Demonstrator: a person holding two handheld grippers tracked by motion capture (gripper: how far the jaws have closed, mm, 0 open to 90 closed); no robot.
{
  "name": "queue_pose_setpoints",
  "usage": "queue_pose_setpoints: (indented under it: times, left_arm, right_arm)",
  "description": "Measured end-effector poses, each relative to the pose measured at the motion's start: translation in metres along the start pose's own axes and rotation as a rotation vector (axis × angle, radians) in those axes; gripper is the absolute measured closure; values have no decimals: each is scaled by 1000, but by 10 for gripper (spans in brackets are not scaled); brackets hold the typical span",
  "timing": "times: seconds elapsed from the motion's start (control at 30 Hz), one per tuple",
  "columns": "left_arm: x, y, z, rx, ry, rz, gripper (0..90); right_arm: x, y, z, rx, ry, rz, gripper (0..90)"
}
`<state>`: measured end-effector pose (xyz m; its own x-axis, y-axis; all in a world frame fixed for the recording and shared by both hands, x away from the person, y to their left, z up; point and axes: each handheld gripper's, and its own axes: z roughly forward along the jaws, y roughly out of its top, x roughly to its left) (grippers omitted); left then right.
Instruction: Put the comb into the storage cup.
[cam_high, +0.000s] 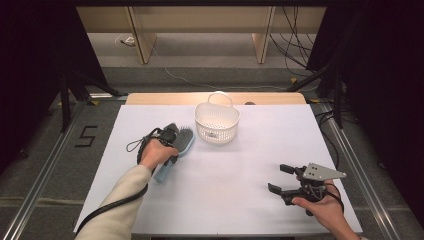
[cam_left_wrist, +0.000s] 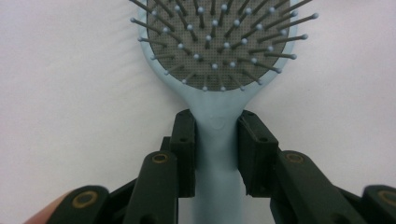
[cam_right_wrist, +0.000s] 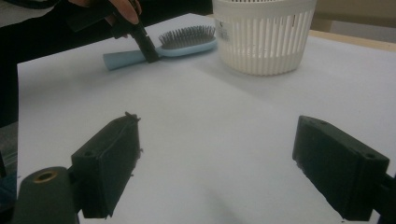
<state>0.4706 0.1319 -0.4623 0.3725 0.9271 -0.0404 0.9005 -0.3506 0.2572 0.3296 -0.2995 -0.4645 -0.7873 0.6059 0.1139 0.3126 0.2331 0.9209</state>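
A light blue hairbrush (cam_high: 185, 139) with grey bristles lies on the white table sheet, left of the basket, bristles up. My left gripper (cam_high: 173, 154) comes down on its handle from above. In the left gripper view both jaws of the left gripper (cam_left_wrist: 217, 135) press the handle just below the head of the hairbrush (cam_left_wrist: 217, 46). The right gripper view shows the hairbrush (cam_right_wrist: 187, 39) flat on the sheet with the left gripper (cam_right_wrist: 149, 51) on it. My right gripper (cam_high: 279, 178) rests at the front right, open and holding nothing, its jaws wide apart (cam_right_wrist: 217, 158).
A white perforated basket (cam_high: 217, 131) with a handle stands at the back middle of the sheet, close to the brush head; it appears as the basket (cam_right_wrist: 261, 42) in the right gripper view. White sheet (cam_high: 225, 195) spreads between both grippers. Cables lie on the floor behind.
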Motion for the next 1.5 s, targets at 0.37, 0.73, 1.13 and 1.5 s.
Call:
queue_pose_setpoints:
  times: [0.37, 0.73, 1.13, 1.5]
  left_arm:
    - [3, -5, -1, -33, -18, 3, 697]
    - [8, -18, -8, -117, -44, 6, 697]
    - [13, -28, -14, -230, -34, -20, 697]
    - [18, -34, -23, -303, -34, -55, 696]
  right_arm:
    - [0, 0, 0, 0, 1, 0, 160]
    - [0, 0, 0, 1, -1, 1, 160]
    - [-1, 0, 0, 2, 1, -1, 160]
    - [-1, -1, -1, 0, 5, 2, 159]
